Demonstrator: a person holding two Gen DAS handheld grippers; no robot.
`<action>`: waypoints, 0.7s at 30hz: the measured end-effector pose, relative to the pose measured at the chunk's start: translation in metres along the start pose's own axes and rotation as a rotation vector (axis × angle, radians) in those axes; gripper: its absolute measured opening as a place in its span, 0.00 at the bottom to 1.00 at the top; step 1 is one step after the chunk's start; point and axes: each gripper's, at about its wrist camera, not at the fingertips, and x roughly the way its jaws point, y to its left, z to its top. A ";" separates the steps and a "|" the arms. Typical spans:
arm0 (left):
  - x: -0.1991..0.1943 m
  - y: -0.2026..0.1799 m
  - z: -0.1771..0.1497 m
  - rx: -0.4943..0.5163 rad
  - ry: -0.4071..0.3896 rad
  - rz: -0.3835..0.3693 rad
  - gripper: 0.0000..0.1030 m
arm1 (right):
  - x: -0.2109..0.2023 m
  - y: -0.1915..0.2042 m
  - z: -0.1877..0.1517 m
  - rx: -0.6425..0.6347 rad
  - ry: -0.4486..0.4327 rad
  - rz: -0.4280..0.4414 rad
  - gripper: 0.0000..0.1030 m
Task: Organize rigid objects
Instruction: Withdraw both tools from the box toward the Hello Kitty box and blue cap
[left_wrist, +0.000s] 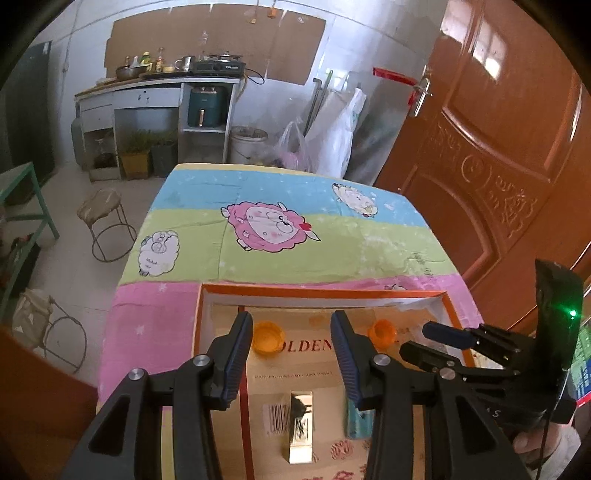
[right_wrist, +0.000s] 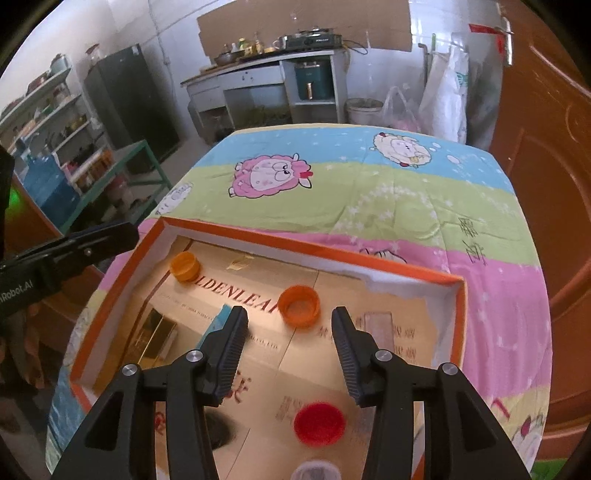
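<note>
An orange-rimmed shallow cardboard box (right_wrist: 310, 248) lies on a table covered with a striped cartoon-sheep cloth (right_wrist: 388, 199), and the rigid things sit inside it.

Going left to right in the right wrist view: a gold mirrored rectangular case (right_wrist: 157, 338) lies near the box's left wall, its long axis running toward the camera; a yellow-orange plastic bottle cap (right_wrist: 184, 266) sits in the far left corner; a deeper orange plastic bottle cap (right_wrist: 299, 305), open side up, lies near the middle; a red round plastic lid (right_wrist: 319, 424) lies nearer the camera.

The left gripper (left_wrist: 291, 354) hangs above the box with its jaws apart and nothing between them; the yellow-orange cap lies just ahead, toward its left jaw. The right gripper (right_wrist: 290, 349) likewise has its jaws spread and empty. The deeper orange cap lies just beyond their tips, between the two lines of the jaws, so the right hand seems nearer to it. The red lid lies below and behind the tips.
</note>
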 end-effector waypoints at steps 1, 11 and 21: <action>-0.003 -0.001 -0.002 0.007 -0.005 0.009 0.43 | -0.004 0.001 -0.002 0.009 -0.007 -0.001 0.47; -0.038 -0.018 -0.037 0.086 -0.036 0.081 0.43 | -0.045 0.026 -0.037 0.015 -0.069 -0.056 0.47; -0.074 -0.032 -0.073 0.120 -0.074 0.094 0.43 | -0.082 0.053 -0.070 0.021 -0.104 -0.069 0.47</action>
